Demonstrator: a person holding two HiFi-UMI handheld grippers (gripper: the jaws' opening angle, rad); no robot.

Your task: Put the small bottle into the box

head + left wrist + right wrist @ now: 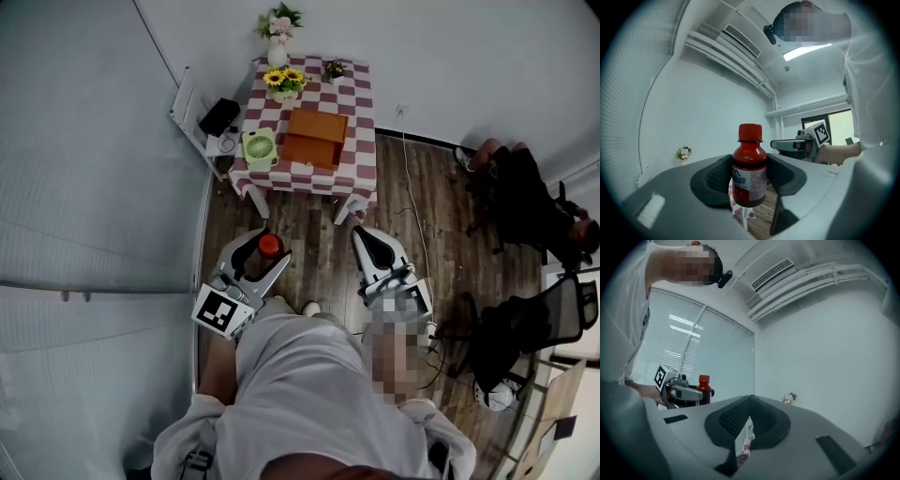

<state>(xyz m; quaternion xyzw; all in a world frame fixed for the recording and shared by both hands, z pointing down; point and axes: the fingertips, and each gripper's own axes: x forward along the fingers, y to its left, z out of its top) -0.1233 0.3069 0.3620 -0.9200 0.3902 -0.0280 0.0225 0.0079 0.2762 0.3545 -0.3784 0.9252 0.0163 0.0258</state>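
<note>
A small red bottle (pixel 269 247) with a red cap and a white label stands upright between the jaws of my left gripper (pixel 262 255), which is shut on it over the wooden floor. In the left gripper view the bottle (pixel 749 168) fills the gap between the dark pads (pixel 716 177). The brown wooden box (pixel 316 137) lies on the checkered table (pixel 361 112) ahead, well beyond both grippers. My right gripper (pixel 375 246) hangs level with the left one, shut with nothing in it. In the right gripper view its jaws (pixel 749 420) meet, and the bottle (pixel 704 387) shows at the left.
On the table stand a green fan (pixel 260 147), sunflowers (pixel 284 82), a flower vase (pixel 277 28) and a small plant (pixel 334 68). A white shelf (pixel 197 127) with a black item flanks the table's left. Office chairs (pixel 525 323) and a seated person (pixel 520 192) are at the right.
</note>
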